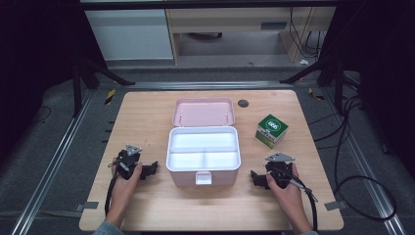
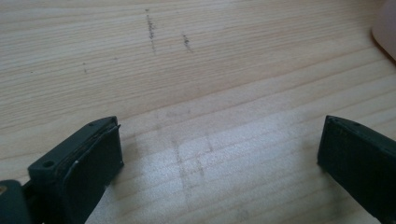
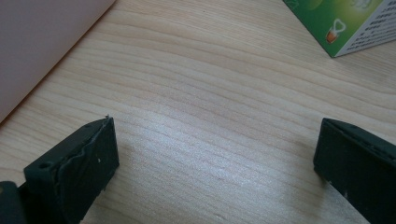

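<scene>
A pink storage box stands open in the middle of the wooden table, its lid tilted back and a white divided tray inside. A green and white carton rests right of the box; its corner appears at the top of the right gripper view. My left gripper lies low on the table left of the box, jaws wide apart, open over bare wood. My right gripper sits right of the box, open with nothing between its jaws.
The box's pink wall is close on the left in the right gripper view, and its corner at the top right of the left gripper view. A grey round cap is set in the table's far edge. Cables lie on the floor at right.
</scene>
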